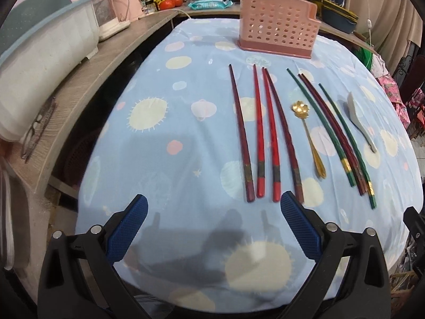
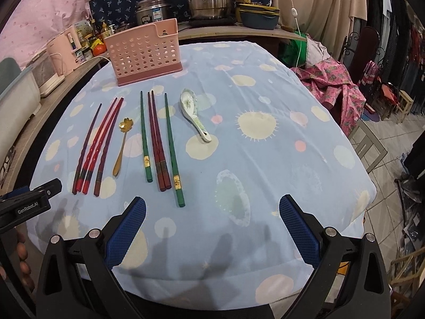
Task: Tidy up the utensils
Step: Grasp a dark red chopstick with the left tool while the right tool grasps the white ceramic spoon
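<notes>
A: Left wrist view: the left gripper (image 1: 213, 207) hangs spread wide and empty above the near edge of the table (image 1: 164, 191), just short of the red chopsticks (image 1: 259, 138). Nothing looks filed yet.

B: Agreed, it looks like the start. The right gripper (image 2: 212, 210) is spread and empty too. The gold spoon (image 2: 120, 146), green chopsticks (image 2: 171, 146) and ceramic spoon (image 2: 195, 117) lie flat in a row; the pink holder (image 2: 144, 53) stands beyond them.

A: The next move probably needs a low pinch on a thin stick. The holder's inside is hidden, so I can't tell its compartments.
</notes>
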A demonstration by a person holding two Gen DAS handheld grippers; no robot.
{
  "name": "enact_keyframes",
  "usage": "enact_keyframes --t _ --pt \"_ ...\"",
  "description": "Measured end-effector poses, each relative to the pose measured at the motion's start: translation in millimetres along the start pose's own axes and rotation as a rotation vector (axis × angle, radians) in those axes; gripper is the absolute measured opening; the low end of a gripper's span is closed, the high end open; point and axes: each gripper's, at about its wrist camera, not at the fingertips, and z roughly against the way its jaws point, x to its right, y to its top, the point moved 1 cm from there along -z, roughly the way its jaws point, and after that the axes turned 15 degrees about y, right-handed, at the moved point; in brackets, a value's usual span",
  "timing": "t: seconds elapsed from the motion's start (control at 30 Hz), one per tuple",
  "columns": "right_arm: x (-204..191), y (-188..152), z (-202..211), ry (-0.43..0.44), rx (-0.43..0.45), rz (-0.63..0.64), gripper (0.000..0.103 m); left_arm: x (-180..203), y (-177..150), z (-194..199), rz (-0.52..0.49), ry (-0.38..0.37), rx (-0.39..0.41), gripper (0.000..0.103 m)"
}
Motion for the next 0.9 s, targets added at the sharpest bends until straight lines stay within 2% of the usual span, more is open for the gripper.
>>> enact_keyframes --t 0.13,0.3,0.43,0.53,0.67,0.9 --pt "6 10 -13 -0.004 -0.006 -0.008 0.096 6 9 -19 -0.009 -0.004 -0.014 0.093" --pt "8 24 -29 -0.004 -0.005 -0.004 0.096 12 22 -42 -0.008 -0.034 -0.049 0.078" --pt "9 38 -43 -0.004 0.001 -0.003 0.096 18 31 -50 -0.011 -0.049 -0.044 0.075" --pt "12 48 -53 0.013 0.005 -0.013 0.096 19 36 -52 -0.010 -0.079 -0.044 0.066" --pt "13 62 -71 0.025 0.007 -0.001 0.083 20 37 -52 -0.013 -0.118 -0.046 0.055" --pt "18 77 -100 0.048 -0.013 -0.002 0.062 11 41 -53 0.018 -0.150 -0.061 0.054"
